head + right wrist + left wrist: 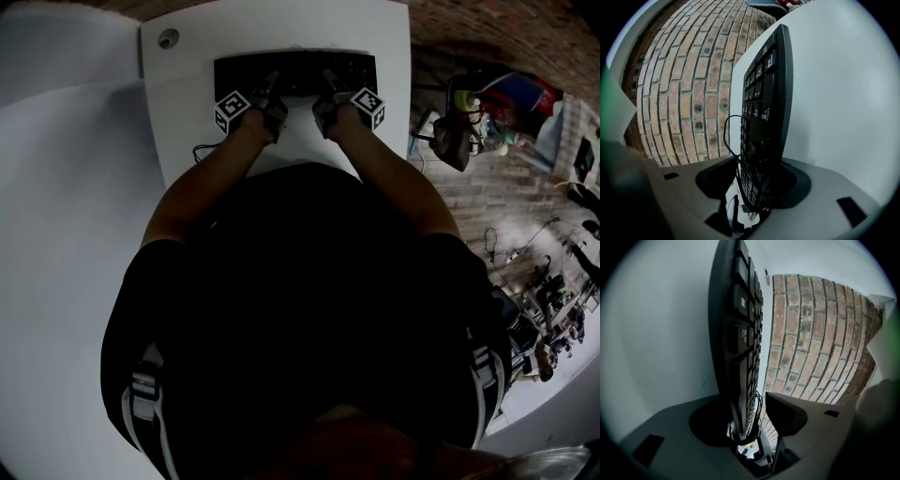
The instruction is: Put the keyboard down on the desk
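- Looking down in the head view, the black keyboard (295, 73) lies flat along the far edge of the white desk (187, 112), long side facing the person.
- Left gripper (269, 89) and right gripper (328, 89) both reach to its near edge, marker cubes on the outside, bare forearms behind them.
- Around it: a small round cap (168, 38) in the desk's far left corner, a thin black cable (202, 150) on the desk by the left arm, and brickwork (450, 37) plus a pile of clutter (469, 122) off to the right. Nothing sits on the desk between the grippers.
- Left gripper view: the keyboard (740, 333) runs away edge-on, underside right against the desk (656, 333), keys facing the brickwork (811, 333). The left gripper (750, 420) has its jaws spread, with the keyboard's edge between them and a clear gap on the key side, so there's no squeeze on it. A cable (759, 404) dangles by that edge.
- Key legends there are white smudges and I can't read them.
- Right gripper view: it's the mirror picture, with the keyboard (768, 103) backed against the desk (843, 93) and brickwork (684, 70) on the key side. The right gripper (754, 187) also has its jaws wide apart around the edge, not clamping it.
- A cable (726, 131) loops out in front of the keys. The key print is too small to read, and I can't see a brand.
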The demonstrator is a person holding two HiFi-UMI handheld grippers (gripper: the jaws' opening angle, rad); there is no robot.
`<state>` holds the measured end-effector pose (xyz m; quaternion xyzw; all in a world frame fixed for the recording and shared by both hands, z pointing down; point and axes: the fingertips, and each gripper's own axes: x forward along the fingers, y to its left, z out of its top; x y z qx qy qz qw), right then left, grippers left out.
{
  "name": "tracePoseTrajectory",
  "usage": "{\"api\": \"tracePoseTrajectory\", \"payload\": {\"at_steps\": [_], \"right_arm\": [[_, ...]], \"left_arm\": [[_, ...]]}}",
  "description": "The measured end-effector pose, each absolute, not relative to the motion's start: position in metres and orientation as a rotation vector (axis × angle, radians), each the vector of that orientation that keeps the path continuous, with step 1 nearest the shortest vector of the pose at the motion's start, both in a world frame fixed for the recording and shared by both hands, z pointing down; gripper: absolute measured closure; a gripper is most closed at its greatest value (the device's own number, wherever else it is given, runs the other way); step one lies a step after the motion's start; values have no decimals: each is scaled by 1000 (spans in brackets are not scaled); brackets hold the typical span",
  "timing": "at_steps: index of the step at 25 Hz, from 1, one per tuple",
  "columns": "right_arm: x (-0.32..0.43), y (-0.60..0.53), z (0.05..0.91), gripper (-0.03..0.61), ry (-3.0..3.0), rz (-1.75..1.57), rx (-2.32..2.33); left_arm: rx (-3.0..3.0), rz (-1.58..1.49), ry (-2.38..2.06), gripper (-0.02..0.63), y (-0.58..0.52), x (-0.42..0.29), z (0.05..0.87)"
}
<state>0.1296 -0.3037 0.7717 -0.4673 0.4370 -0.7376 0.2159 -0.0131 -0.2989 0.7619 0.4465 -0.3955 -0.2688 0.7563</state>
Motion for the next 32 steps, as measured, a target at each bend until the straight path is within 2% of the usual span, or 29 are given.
{"api": "tracePoseTrajectory", "payload": {"at_steps": [32], "right_arm": [[144, -248, 772, 359, 1126, -2052, -1288]], "left_arm": [[967, -575, -859, 381, -243, -17, 762]]}}
